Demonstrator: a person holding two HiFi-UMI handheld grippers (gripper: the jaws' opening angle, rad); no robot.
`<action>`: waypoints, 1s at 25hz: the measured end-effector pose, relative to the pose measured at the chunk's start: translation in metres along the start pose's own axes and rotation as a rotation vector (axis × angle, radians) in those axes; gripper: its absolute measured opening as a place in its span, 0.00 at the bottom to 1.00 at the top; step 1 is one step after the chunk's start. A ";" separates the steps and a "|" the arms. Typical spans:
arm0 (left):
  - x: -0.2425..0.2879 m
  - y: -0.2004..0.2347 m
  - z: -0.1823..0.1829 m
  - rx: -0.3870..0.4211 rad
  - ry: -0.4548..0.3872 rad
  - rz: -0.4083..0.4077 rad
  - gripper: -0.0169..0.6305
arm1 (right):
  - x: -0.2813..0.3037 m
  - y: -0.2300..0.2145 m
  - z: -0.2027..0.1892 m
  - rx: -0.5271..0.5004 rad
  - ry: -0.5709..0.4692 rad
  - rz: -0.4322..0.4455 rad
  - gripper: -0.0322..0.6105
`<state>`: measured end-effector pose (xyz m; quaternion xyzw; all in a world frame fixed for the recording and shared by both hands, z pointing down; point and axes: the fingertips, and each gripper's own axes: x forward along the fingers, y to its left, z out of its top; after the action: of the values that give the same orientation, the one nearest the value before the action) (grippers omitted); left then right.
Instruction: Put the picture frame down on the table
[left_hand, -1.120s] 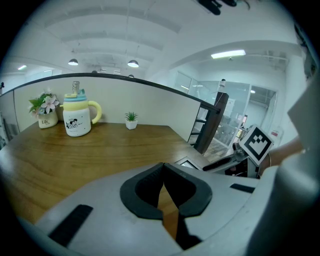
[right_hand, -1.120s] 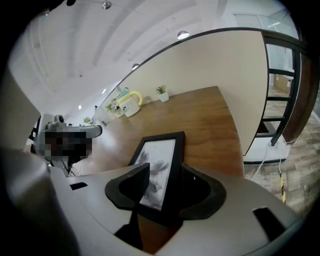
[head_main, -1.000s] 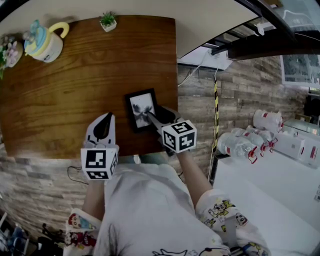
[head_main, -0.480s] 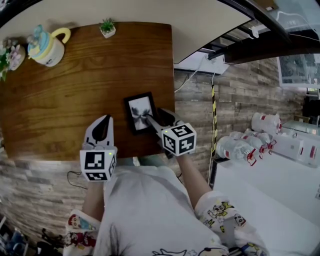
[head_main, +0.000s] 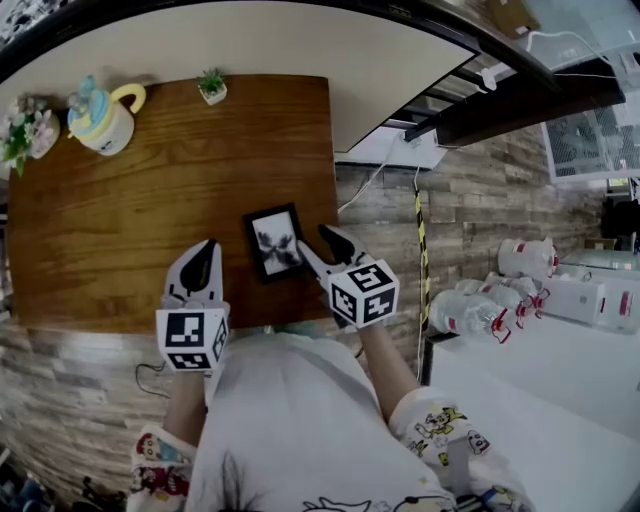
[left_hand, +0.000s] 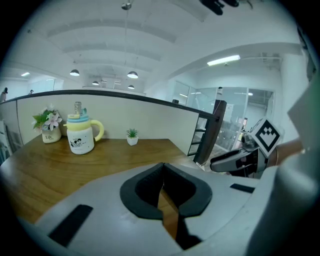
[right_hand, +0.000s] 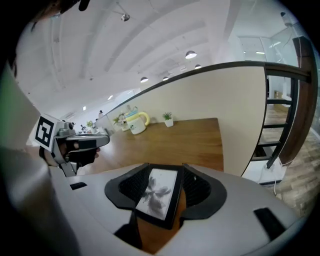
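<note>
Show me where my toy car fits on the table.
Free: the middle of the table, between the mug and the picture frame. Crowded: the far edge with flowers, mug and plant; the near edge by left tongs and right tongs.

Flower pot's (left_hand: 51, 135) print too small; picture frame's (head_main: 272, 243) near corner under right gripper (head_main: 313, 240).

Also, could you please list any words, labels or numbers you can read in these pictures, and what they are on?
Flower pot: printed label, too small and blurred to read.
Mug: a cartoon print, no legible words.
Picture frame: a picture only, no text.
</note>
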<state>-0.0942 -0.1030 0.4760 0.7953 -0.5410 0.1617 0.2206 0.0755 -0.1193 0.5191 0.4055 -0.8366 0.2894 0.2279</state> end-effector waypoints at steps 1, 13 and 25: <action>-0.001 -0.001 0.004 0.003 -0.009 0.001 0.03 | -0.004 0.000 0.006 -0.006 -0.015 -0.001 0.32; -0.030 -0.004 0.052 0.031 -0.107 0.044 0.03 | -0.053 0.010 0.070 -0.114 -0.171 0.014 0.32; -0.052 -0.025 0.101 0.074 -0.199 0.036 0.03 | -0.101 0.015 0.128 -0.176 -0.345 0.023 0.26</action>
<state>-0.0881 -0.1073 0.3596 0.8053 -0.5680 0.1057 0.1332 0.1017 -0.1420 0.3585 0.4180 -0.8899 0.1440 0.1121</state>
